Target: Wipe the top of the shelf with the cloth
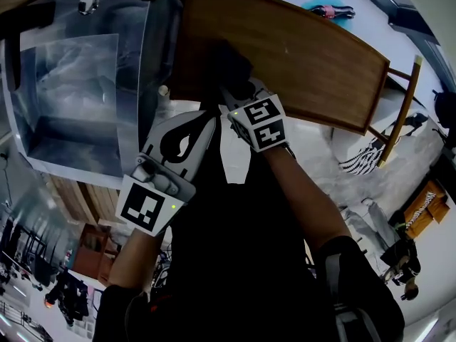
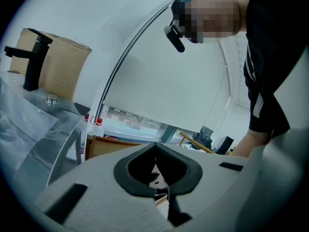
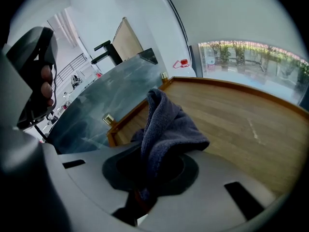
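The brown wooden shelf top spreads across the upper middle of the head view and fills the right gripper view. My right gripper is over its near left part, shut on a dark grey-blue cloth. The cloth bunches up out of the jaws and hangs just above the wood; it shows as a dark lump on the shelf in the head view. My left gripper is just left of the right one, off the shelf's front edge. Its jaws meet at the tips with nothing between them.
A clear basin with a black faucet stands directly left of the shelf, touching its left edge. A cardboard box is behind the faucet. A wooden frame sticks out past the shelf's right end. A red bottle lies beyond.
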Demonstrator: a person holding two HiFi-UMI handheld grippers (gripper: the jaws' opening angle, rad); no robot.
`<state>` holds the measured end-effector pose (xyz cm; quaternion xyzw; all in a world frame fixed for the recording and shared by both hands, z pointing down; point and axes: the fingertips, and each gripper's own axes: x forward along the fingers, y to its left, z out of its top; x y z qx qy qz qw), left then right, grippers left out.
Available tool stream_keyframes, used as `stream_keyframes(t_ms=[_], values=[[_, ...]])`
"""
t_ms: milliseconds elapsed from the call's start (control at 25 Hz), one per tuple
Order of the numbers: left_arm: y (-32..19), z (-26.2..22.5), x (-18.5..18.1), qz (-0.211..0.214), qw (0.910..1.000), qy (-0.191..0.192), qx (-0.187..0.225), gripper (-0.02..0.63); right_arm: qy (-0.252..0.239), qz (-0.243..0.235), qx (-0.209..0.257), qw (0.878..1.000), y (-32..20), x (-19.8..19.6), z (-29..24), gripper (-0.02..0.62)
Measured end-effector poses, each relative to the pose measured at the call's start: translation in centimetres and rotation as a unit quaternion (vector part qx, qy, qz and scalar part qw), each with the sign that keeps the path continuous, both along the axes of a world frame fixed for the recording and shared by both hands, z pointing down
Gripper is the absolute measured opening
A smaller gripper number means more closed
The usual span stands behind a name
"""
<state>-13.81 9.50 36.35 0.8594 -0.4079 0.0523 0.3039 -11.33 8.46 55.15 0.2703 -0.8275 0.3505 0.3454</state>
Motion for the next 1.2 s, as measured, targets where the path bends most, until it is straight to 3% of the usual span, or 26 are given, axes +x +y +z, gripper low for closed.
stream_keyframes(t_ms=[1200], values=[[-1.7,-1.4,15.1,0.107,0.9942,-0.007,0.012,0.018,0.014,0.114,-0.004,0.993,-0.5,16.8,-0.1,0.051]])
